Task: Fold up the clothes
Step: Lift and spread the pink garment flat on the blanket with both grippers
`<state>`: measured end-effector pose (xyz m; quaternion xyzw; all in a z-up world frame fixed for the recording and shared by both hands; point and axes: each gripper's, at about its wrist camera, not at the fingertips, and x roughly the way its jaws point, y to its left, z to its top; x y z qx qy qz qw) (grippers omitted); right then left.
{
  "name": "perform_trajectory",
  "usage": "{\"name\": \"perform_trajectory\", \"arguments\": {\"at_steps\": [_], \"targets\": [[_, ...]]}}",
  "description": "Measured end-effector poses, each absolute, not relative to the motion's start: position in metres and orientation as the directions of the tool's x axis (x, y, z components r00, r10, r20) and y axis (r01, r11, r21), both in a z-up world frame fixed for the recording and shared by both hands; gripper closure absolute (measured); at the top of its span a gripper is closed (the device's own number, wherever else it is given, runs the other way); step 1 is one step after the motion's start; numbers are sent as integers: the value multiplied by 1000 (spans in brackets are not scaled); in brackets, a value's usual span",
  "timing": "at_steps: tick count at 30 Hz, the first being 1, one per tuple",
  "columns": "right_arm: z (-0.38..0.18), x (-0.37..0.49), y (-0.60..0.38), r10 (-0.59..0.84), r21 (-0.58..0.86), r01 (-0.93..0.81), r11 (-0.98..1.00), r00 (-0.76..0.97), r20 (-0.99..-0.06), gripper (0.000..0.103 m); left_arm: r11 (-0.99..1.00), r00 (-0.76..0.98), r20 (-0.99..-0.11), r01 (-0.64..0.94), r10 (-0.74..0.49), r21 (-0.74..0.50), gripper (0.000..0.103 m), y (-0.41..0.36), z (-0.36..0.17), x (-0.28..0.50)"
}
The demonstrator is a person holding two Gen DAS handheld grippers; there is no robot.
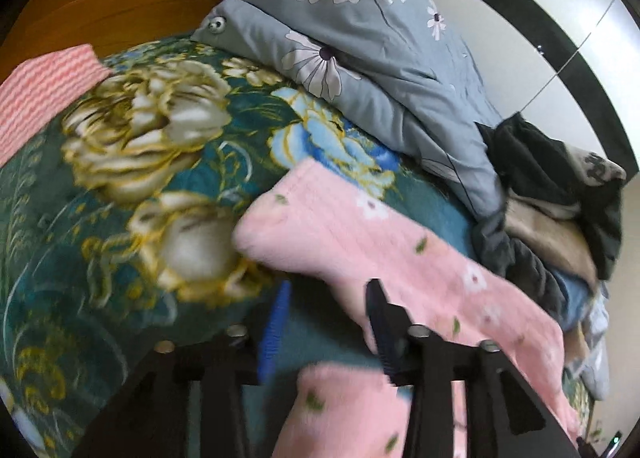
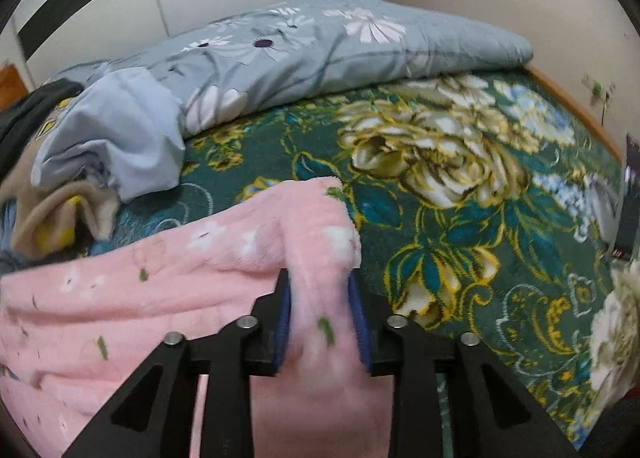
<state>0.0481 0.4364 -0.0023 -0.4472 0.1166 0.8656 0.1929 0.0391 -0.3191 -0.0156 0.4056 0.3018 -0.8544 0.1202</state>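
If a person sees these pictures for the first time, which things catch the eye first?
The pink fleece garment lies across the near part of the bed, one fold between the right gripper pads. Under it spreads the green floral blanket. Behind lies a grey-blue daisy quilt, beside a heap of unfolded clothes.

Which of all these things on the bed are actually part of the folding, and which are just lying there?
Part of the job:
- pink fleece garment
- left gripper, open over it
- right gripper, fabric between its fingers
- heap of unfolded clothes, probably next

Just lying about:
- green floral blanket
- grey daisy-print quilt
- pink striped cloth
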Motion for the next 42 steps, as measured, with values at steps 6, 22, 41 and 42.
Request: {"name": "perform_trajectory", "arguments": {"at_steps": [6,22,41,42], "targets": [[11,95,405,240,-46,-338,-940,-561,-793,57,-794,-650,-760,464,-5,-392,45,-307,-16,116],[-48,182,407,53,130,-326,-936,-498,-866,57,-801,-630,-759,362,167,-477,41,-249,-54,185],[10,211,403,93,182,-340,-923,-654,-751,100,-854,-734,-670,276,109,-442,90,-220,-4,193],[13,213,405,103,177,-346,-921,-657,-747,100,-855,-739,-664,270,111,-443,90,-218,-2,193]]}}
